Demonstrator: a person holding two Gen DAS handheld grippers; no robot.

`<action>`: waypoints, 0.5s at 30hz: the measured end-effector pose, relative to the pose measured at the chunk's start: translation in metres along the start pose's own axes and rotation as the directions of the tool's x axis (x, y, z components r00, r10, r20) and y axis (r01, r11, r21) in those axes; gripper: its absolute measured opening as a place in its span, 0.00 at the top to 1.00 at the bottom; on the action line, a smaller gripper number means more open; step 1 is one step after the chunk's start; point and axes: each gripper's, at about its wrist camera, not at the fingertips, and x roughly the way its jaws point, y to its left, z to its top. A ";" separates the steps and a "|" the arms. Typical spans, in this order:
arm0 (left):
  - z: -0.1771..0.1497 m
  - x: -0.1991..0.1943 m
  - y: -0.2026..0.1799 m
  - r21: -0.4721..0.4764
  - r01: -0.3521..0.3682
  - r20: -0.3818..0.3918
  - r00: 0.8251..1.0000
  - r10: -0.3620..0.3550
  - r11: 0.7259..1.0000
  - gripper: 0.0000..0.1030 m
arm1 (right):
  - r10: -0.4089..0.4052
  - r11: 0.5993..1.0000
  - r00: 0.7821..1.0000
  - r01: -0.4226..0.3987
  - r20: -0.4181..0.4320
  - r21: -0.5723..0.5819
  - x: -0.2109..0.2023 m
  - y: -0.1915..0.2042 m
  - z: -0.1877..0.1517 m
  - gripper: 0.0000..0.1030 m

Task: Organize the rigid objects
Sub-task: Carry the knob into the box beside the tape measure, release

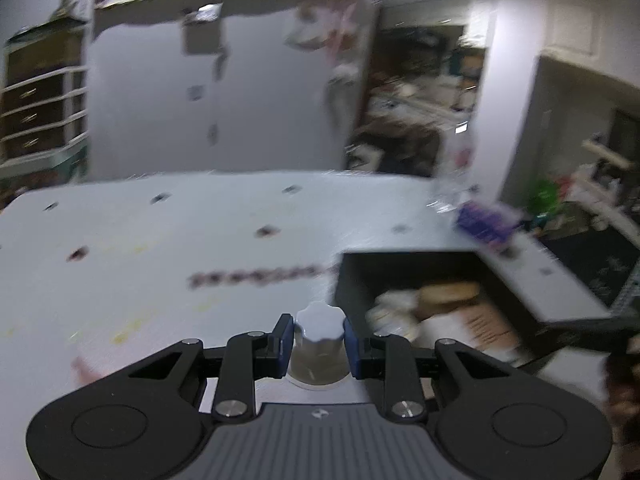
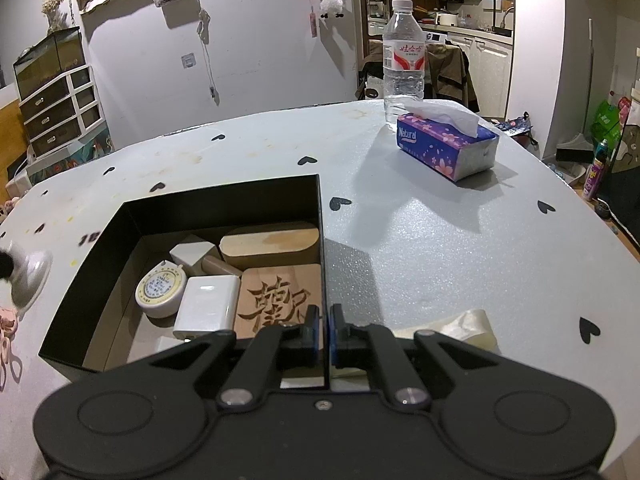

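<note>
My left gripper (image 1: pixel 316 338) is shut on a white knob-topped plastic piece (image 1: pixel 319 330), held above the table left of the black box (image 1: pixel 400 264); this view is motion-blurred. The same white piece shows at the left edge of the right wrist view (image 2: pixel 30 274). My right gripper (image 2: pixel 324 330) is shut on the black box's right wall (image 2: pixel 321 240). Inside the box lie a round white tape measure (image 2: pixel 160 290), a white charger block (image 2: pixel 206 306), a carved wooden coaster (image 2: pixel 280 300), a rounded wooden block (image 2: pixel 270 246) and a small white block (image 2: pixel 192 254).
A purple tissue pack (image 2: pixel 446 146) and a water bottle (image 2: pixel 403 60) stand at the table's far right. A cream ribbon roll (image 2: pixel 460 328) lies right of my right gripper. A pink item (image 2: pixel 6 332) lies at the table's left edge. Drawers (image 2: pixel 56 108) stand beyond the table.
</note>
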 end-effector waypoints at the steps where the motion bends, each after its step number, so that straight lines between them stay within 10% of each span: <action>1: 0.004 0.001 -0.007 0.011 0.030 0.003 1.000 -0.030 0.999 0.72 | 0.000 1.000 1.000 0.000 0.000 0.000 0.000 0.000 0.000 0.95; 7: 0.014 0.023 -0.053 0.109 0.172 -0.068 0.984 -0.165 0.979 0.72 | 0.001 1.000 1.000 -0.001 -0.001 0.002 0.001 0.000 0.000 0.95; 15: 0.003 0.064 -0.067 0.150 0.179 -0.216 0.966 -0.144 0.972 0.72 | 0.004 1.000 1.000 -0.004 -0.002 0.000 0.002 -0.001 0.000 0.95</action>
